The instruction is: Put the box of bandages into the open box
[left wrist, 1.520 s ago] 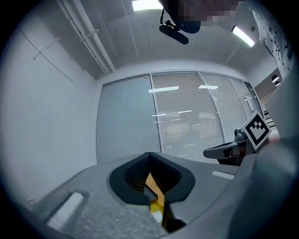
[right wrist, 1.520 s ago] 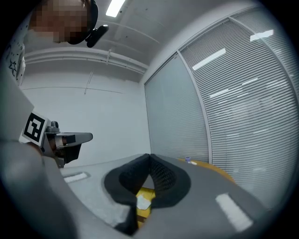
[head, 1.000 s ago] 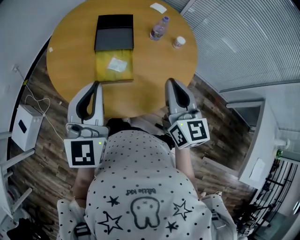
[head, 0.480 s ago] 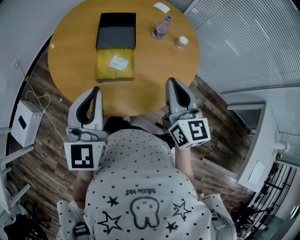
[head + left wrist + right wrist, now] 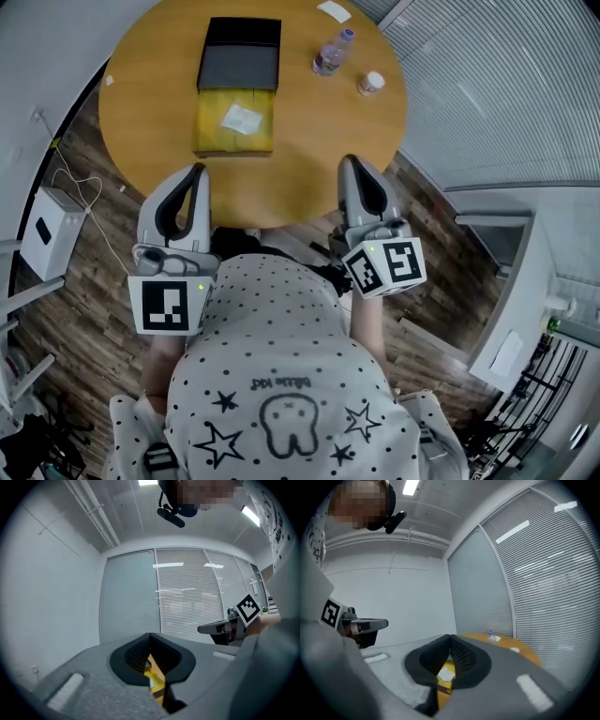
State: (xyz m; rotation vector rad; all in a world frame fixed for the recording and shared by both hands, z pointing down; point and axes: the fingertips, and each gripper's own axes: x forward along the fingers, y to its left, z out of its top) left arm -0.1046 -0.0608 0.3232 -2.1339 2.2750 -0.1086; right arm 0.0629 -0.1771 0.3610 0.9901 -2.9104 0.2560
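- Tongs on both sides were pressed together and empty: the left tongs [image 5: 195, 171] and right tongs [image 5: 349, 161] hung level at the near rim of the counter [image 5: 309, 141], well apart from everything on it.
- Ahead of the left tongs sat the open box [image 5: 211, 131], yellow inside with its black lid laid back; a white packet [image 5: 242, 119] lay in it.
- By my judgement the box of bandages [image 5: 335, 11] was the flat white one at the far rim, outside the open box, just beyond the bottle [image 5: 330, 56] and near a small jar [image 5: 371, 82].
- A reach past the bottle could have tipped it, and so flat a box could have slipped from a pinch.
- Only the head view showed the whole layout. The left gripper view caught a yellow sliver under its tips; the right gripper view caught the bottle and the packet.
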